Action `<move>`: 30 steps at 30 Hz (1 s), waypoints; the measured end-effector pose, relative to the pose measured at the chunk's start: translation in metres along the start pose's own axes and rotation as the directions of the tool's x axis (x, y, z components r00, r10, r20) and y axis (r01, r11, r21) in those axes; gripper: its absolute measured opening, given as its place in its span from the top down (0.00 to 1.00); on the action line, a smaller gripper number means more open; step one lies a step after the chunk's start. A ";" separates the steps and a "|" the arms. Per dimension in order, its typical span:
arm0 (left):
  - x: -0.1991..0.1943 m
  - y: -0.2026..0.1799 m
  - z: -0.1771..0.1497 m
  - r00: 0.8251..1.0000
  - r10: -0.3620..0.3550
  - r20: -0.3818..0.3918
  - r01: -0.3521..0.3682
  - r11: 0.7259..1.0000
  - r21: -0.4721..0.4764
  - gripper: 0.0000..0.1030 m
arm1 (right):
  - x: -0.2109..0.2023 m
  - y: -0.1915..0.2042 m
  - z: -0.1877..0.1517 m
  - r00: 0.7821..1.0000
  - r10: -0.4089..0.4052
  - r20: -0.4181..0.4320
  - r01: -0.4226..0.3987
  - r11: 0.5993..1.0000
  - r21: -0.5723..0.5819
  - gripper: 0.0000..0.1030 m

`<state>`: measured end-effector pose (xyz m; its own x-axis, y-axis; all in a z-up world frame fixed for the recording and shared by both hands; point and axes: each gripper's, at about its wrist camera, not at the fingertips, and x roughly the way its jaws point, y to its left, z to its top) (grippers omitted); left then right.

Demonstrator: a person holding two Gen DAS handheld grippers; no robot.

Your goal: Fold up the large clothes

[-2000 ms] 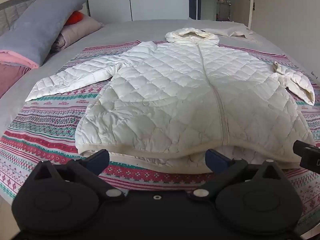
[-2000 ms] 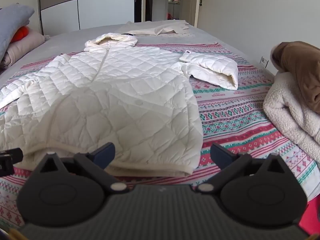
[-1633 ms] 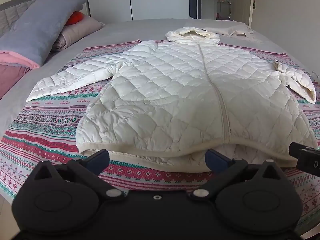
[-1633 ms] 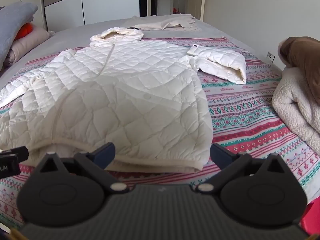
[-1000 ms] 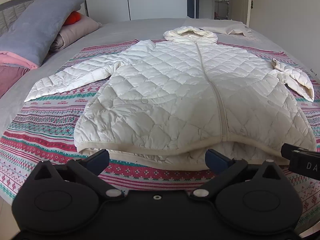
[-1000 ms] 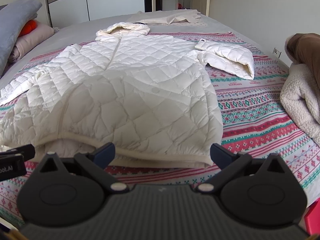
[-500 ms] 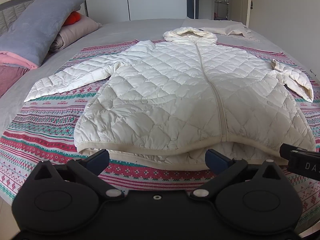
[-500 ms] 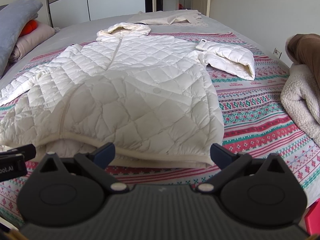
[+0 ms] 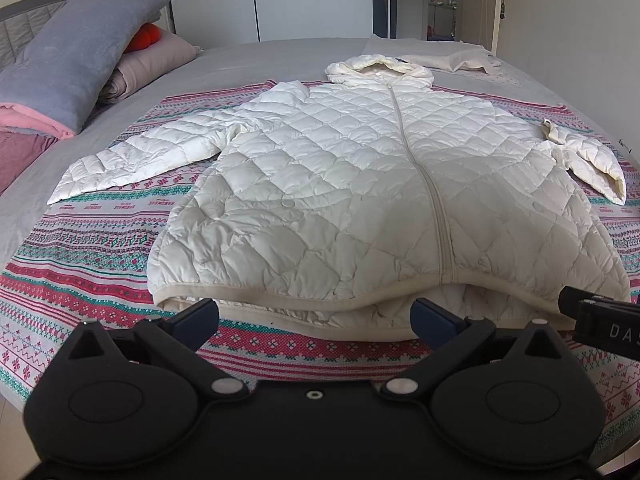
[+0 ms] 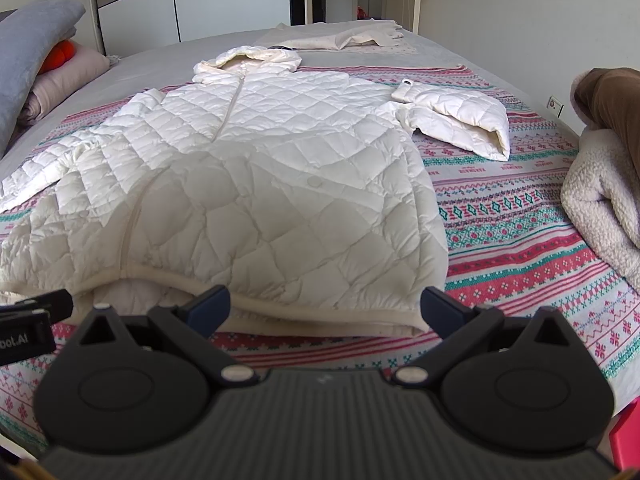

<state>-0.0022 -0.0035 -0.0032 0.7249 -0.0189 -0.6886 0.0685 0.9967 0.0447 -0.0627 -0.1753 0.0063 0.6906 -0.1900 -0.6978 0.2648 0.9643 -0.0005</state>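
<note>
A white quilted hooded coat (image 9: 360, 200) lies flat, front up and zipped, on a striped patterned blanket (image 9: 92, 256) over a grey bed (image 9: 248, 56). Its hood points far, its hem near. One sleeve stretches left; the other is folded at right. The left gripper (image 9: 316, 316) hovers just before the hem, jaws spread wide. Pillows (image 9: 80, 52) are stacked far left.

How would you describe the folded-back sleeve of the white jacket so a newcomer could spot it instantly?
On the bed, a patterned blanket carries a white quilted jacket lying zipped, hood away from the grippers. Its sleeve nearest the fleece pile is short and doubled over, open cuff showing, whereas the other sleeve stretches out flat towards the pillows.
</note>
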 end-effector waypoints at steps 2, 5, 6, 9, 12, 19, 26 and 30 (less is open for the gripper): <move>0.000 0.000 0.000 1.000 -0.001 -0.001 0.001 1.000 0.000 0.00 | 0.000 0.000 0.000 1.000 0.001 0.000 -0.001 1.000 0.000 0.00; 0.000 0.000 0.000 1.000 0.000 0.000 0.000 1.000 0.000 0.00 | 0.000 0.000 0.000 1.000 0.001 0.000 -0.001 1.000 0.000 0.00; 0.000 0.000 0.000 1.000 -0.001 0.000 0.001 1.000 0.000 0.00 | 0.000 0.000 0.000 1.000 0.001 0.001 -0.001 1.000 0.000 0.00; 0.000 0.000 0.000 1.000 0.000 -0.001 0.000 1.000 -0.001 0.00 | 0.000 0.001 0.000 1.000 0.002 0.001 -0.002 1.000 0.000 0.00; 0.000 0.000 0.000 1.000 -0.001 0.000 0.001 1.000 -0.001 0.00 | 0.000 0.001 0.000 1.000 0.002 0.001 -0.002 1.000 -0.001 0.00; 0.000 0.000 0.000 1.000 -0.001 -0.001 0.001 1.000 -0.001 0.00 | 0.000 0.002 0.000 1.000 0.002 0.001 -0.002 1.000 0.000 0.00; 0.000 0.001 0.000 1.000 -0.001 -0.001 0.001 1.000 0.000 0.00 | 0.000 0.002 0.001 1.000 0.001 0.000 -0.001 1.000 -0.003 0.00; 0.000 0.001 0.000 1.000 -0.001 -0.001 0.001 1.000 0.000 0.00 | 0.000 0.002 0.000 1.000 0.000 0.001 0.000 1.000 -0.001 0.00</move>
<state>-0.0024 -0.0029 -0.0028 0.7243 -0.0201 -0.6892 0.0691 0.9967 0.0435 -0.0616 -0.1730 0.0064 0.6912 -0.1905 -0.6970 0.2640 0.9645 -0.0018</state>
